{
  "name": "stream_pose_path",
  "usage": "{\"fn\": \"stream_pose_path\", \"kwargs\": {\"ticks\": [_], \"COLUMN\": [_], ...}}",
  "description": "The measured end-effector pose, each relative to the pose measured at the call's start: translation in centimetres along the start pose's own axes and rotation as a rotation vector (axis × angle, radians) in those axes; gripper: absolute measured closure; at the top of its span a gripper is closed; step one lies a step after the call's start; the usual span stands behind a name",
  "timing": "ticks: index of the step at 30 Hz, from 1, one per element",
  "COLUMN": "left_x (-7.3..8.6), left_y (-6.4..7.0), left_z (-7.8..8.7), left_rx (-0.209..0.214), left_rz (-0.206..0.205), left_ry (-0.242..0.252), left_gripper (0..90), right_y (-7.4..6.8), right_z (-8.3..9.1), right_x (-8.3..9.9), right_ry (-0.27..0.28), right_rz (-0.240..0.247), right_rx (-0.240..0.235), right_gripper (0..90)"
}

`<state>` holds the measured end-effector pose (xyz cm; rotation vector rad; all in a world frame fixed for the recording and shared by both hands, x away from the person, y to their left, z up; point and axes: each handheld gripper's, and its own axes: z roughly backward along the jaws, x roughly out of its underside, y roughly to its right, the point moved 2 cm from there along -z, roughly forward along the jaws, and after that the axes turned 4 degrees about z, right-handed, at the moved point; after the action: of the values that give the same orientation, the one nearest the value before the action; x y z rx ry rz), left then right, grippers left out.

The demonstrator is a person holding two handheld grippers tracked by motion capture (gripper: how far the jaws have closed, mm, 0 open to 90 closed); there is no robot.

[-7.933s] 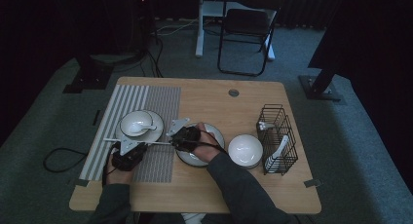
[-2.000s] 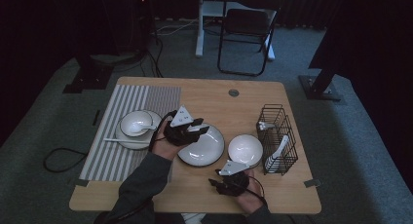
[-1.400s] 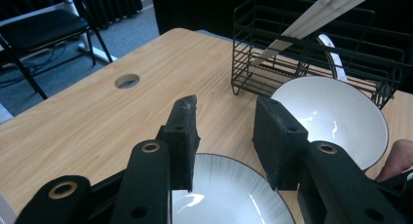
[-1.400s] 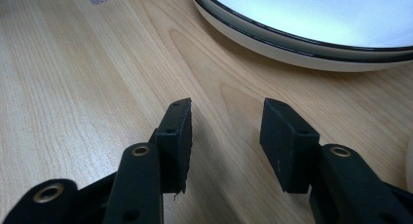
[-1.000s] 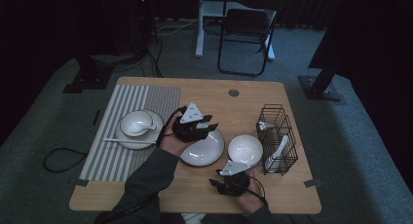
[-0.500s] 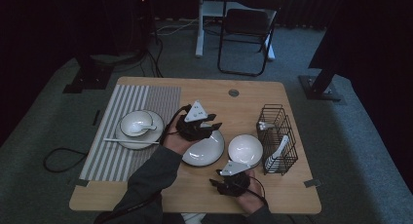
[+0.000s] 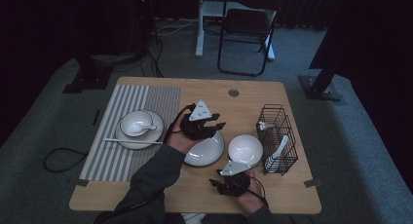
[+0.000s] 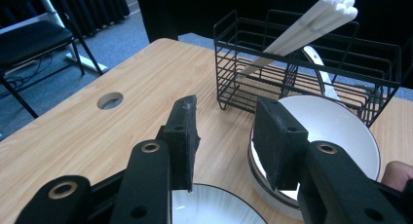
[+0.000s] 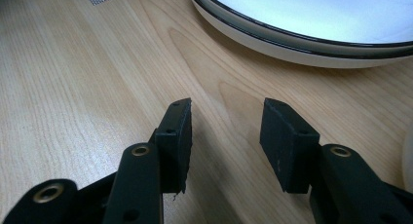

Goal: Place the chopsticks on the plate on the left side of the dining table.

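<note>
I am looking down on a wooden table in a dim room. My left gripper hovers over the far rim of a plate at the table's middle. Its jaws are spread apart and hold nothing. In the left gripper view they point toward a white bowl and a black wire rack behind it. The bowl sits just beside the plate, to its right, and the rack stands just right of the bowl. White chopsticks lean out of the rack, and a white spoon rests inside it.

My right gripper rests low at the near edge of the table, in front of the bowl and plate. Its jaws are also spread, with bare wood between them. In the right gripper view the plate's dark-edged rim lies just ahead of them.

On the left side a striped mat lies flat. On it stands a second plate carrying a small bowl with a spoon in it. A chopstick lies across the near edge of that plate.

A round hole shows in the far part of the table. A chair stands on the floor beyond.
</note>
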<state>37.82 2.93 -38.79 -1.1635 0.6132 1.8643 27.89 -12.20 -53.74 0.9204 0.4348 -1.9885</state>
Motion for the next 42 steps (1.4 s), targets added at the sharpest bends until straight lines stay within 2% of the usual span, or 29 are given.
{"fn": "stream_pose_path", "kwargs": {"ticks": [13, 42], "left_x": [-0.3, -1.7], "left_y": [0.1, 1.4], "left_z": [-0.8, -2.1], "left_rx": [0.015, 0.047], "left_rz": [0.0, -0.036], "left_ry": [-0.003, -0.006], "left_gripper": [62.3, 62.2], "right_y": [0.0, 0.2], "right_z": [0.1, 0.4], "right_x": [0.1, 0.4], "right_ry": [0.0, 0.004], "right_rz": [-0.002, -0.007], "right_rx": [0.001, 0.008], "right_gripper": [54.5, 54.5]}}
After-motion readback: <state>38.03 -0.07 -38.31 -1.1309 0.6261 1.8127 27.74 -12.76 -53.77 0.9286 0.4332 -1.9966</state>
